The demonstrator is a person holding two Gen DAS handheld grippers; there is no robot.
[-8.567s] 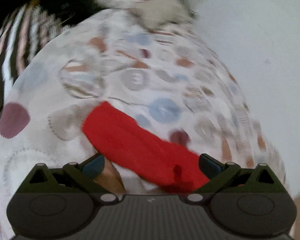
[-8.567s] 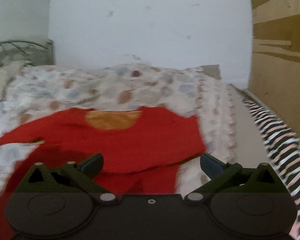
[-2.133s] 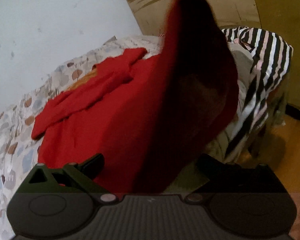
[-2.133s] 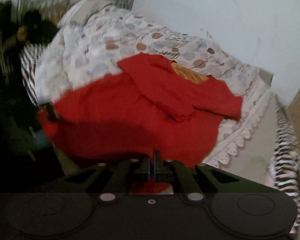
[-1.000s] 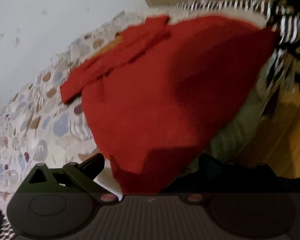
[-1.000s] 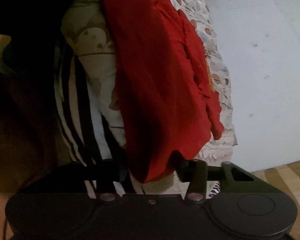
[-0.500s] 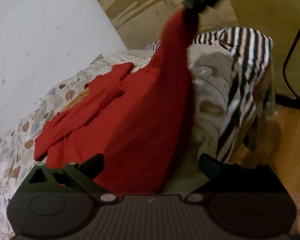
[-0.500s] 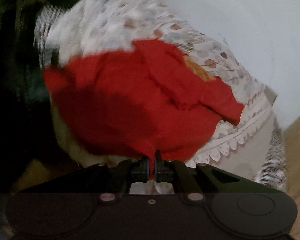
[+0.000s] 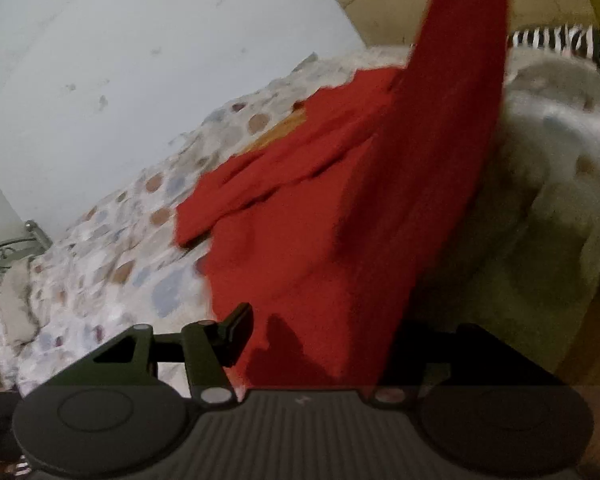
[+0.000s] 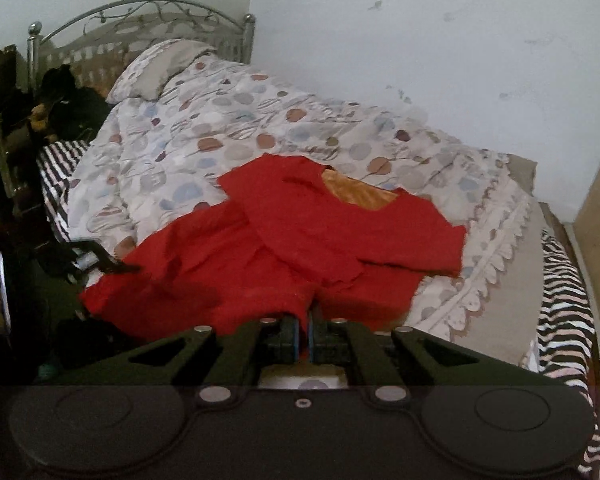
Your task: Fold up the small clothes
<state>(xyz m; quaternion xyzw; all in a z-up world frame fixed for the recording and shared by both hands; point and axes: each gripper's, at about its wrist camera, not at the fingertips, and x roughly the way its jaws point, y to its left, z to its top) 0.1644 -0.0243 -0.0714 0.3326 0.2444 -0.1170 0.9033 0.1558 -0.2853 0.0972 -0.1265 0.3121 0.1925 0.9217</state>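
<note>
A red top (image 10: 300,240) with an orange neck lining (image 10: 356,194) lies on the bed, its sleeves folded across its body. My right gripper (image 10: 304,336) is shut on the near hem and holds that corner up. In the left wrist view this lifted edge of the red top (image 9: 452,80) runs out of frame at the top right. My left gripper (image 9: 324,328) is closing, with the other hem corner between its jaws. Its left finger (image 9: 238,330) stands at the cloth's edge, and the right finger is lost in shadow. From the right wrist view the left gripper (image 10: 108,264) shows dark at the hem's left corner.
A patterned quilt (image 10: 240,128) covers the bed, over a striped sheet (image 10: 560,300). A pillow (image 10: 160,64) and metal headboard (image 10: 140,12) are at the far end. A white wall (image 10: 440,40) runs along the far side. Dark clutter (image 10: 60,100) sits at the far left.
The left gripper's fingers have come inward around the hem corner. The right gripper stays shut on the hem, and its view has rolled level and now looks down over the bed.
</note>
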